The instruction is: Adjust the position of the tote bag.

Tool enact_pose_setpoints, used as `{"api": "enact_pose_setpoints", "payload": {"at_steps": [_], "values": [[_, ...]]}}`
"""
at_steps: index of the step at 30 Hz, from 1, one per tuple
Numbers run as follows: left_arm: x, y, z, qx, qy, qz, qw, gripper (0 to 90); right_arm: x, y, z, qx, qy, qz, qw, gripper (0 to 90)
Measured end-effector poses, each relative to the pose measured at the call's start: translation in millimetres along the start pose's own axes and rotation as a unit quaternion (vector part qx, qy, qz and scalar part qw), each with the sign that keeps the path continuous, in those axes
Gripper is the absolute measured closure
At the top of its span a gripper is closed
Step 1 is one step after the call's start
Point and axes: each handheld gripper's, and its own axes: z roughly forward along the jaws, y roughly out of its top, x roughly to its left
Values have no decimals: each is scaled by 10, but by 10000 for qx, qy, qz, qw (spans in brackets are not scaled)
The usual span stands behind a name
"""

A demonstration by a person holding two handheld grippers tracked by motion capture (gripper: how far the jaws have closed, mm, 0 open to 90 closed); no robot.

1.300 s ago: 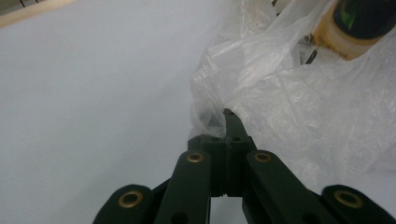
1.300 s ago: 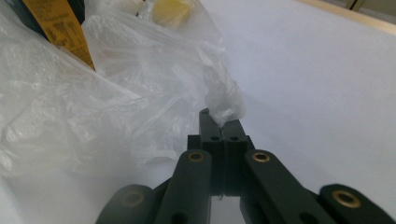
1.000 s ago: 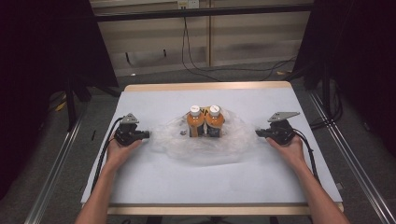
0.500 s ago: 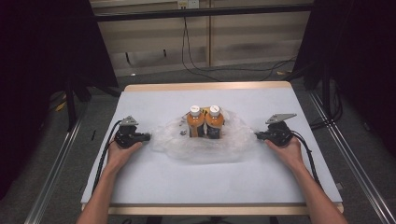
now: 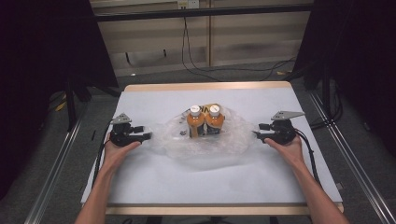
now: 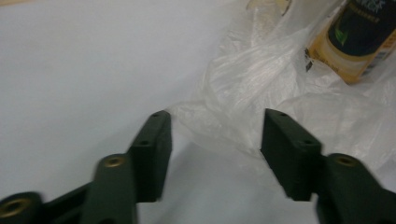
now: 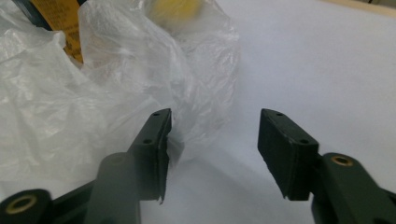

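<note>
Here: two orange bottles (image 5: 205,121) upright in a clear plastic bag (image 5: 205,142), mid-worktop (image 5: 187,182).

Bottles side by side, touching, white caps up, dark labels facing the near edge; bag crumpled and spread flat around them on the white sheet. Left hand-held gripper (image 5: 148,136) just beside the bag's left edge, jaws spread apart, a fold of film lying between them in the left gripper view (image 6: 215,135), nothing pinched. Right hand-held gripper (image 5: 255,134) just beside the bag's right edge, jaws likewise parted; in the right gripper view (image 7: 212,140), film bunched against the left-hand jaw, bare sheet past the other. Both pointing inward toward the bag. Cables trailing back along each forearm.
</note>
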Motion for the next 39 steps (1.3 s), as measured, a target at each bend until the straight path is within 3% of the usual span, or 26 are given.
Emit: {"api": "enact_pose_setpoints", "payload": {"at_steps": [3,7,13,19,24,25,26,31,33,36,37,38,39], "values": [[-4,8,-41,-69,-64,-47,9999,294,-14,31,-61,-204,85,154,9996,328],[-8,49,-138,-352,-47,-70,9993,257,-3,76,-148,-406,150,206,9989,290],[10,99,-267,-623,-57,-185,9979,215,9,162,-321,-727,184,232,9969,253],[43,121,-403,-844,-76,-259,9961,204,47,216,-388,-831,270,203,9960,229],[-26,220,-486,-1099,33,-233,9937,230,136,321,-415,-936,399,80,9948,252],[-51,247,-491,-1145,-51,-198,9932,257,156,342,-420,-950,374,53,9948,265],[-80,277,-489,-1165,-143,-98,9930,305,176,362,-424,-964,377,35,9946,340],[-307,443,-361,-770,-422,418,9953,568,326,499,-380,-852,562,-329,9942,583],[-403,496,-258,-566,-497,615,9953,623,380,552,-313,-717,685,-441,9941,687],[-533,566,-114,-341,-704,842,9934,712,449,606,-188,-506,850,-617,9932,807],[-566,590,-70,-289,-757,941,9923,772,499,646,-84,-246,965,-816,9917,870],[-608,610,-28,-211,-816,967,9917,772,499,646,-84,-246,965,-816,9917,870],[-633,636,17,-122,-823,1118,9902,791,524,670,-36,-97,1019,-898,9907,897]]}}
